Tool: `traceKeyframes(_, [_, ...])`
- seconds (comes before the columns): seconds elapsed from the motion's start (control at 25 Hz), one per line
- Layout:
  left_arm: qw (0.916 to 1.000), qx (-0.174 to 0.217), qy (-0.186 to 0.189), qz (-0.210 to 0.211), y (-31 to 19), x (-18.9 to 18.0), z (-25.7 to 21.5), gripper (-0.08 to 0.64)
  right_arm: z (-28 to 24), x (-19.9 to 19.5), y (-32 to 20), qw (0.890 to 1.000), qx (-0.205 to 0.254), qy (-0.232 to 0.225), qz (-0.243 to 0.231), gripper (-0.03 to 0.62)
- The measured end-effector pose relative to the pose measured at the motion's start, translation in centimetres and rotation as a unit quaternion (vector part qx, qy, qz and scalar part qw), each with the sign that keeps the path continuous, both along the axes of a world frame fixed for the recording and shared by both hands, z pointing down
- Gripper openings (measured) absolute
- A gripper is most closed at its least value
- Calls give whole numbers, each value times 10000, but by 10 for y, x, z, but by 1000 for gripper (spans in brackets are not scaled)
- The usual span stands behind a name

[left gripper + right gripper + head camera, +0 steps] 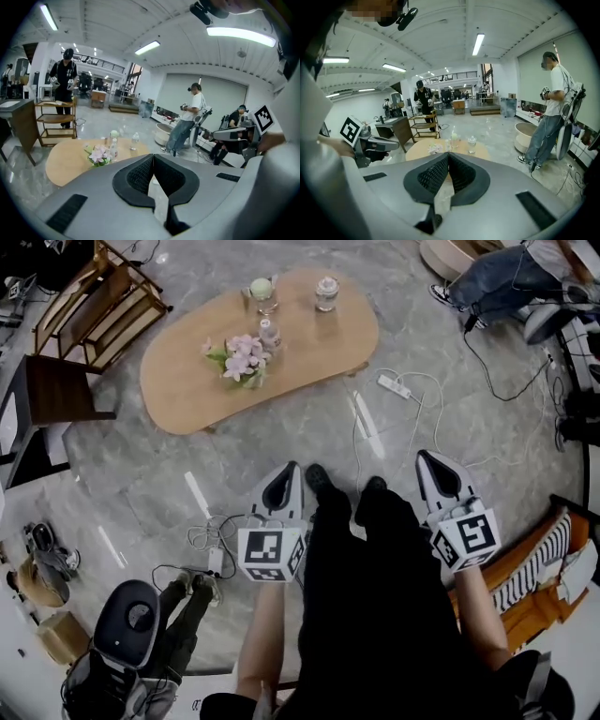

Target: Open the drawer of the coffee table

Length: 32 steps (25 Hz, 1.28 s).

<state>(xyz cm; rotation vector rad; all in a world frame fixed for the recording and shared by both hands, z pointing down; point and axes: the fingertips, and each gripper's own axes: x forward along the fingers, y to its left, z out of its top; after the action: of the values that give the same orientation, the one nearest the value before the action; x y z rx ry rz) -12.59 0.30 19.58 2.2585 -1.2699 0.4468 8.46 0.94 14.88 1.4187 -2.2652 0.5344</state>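
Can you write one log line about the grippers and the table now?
left gripper: shut, empty | right gripper: shut, empty | coffee table: ahead, untouched | drawer: unseen

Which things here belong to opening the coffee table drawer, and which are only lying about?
For the job:
- coffee table, though its drawer does not show from here
- left gripper, shut and empty
- right gripper, shut and empty

Lying about:
- flowers on the table top
- small bottle beside them
- power strip on the floor
- wooden shelf

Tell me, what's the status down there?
Left gripper shut, empty. Right gripper shut, empty. Coffee table ahead, untouched, drawer not visible. Power strip on floor between.
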Motion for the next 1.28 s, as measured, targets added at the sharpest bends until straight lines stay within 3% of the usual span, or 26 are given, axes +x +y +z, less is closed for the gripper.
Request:
traceKeyframes(0.2, [9984, -540, 50, 141, -1, 9, 50, 14, 42, -3, 0, 9983, -567, 102, -90, 12])
traceKeyframes(0.44, [9961, -864, -33, 163, -20, 20, 112, 14, 103, -5, -31, 9954, -860, 65, -405, 12])
traceKeyframes(0.6, [9965, -824, -59, 146, -17, 27, 154, 14, 156, -4, -32, 9935, -973, 31, -597, 12])
traceKeyframes(0.76, [9977, -428, 453, 273, 0, 42, 186, 14, 212, -5, -19, 9909, -1028, 67, -861, 14])
traceKeyframes(0.84, [9971, -369, 539, 397, -2, 50, 213, 14, 243, -4, -26, 9897, -1054, 126, -963, 14])
traceKeyframes(1.08, [9952, -755, 616, 117, -12, 44, 308, 14, 340, 1, -45, 9846, -1203, 146, -1260, 14])
traceKeyframes(1.28, [9958, -842, 335, -115, -27, 22, 381, 14, 417, 5, -70, 9811, -1196, 462, -1446, 14])
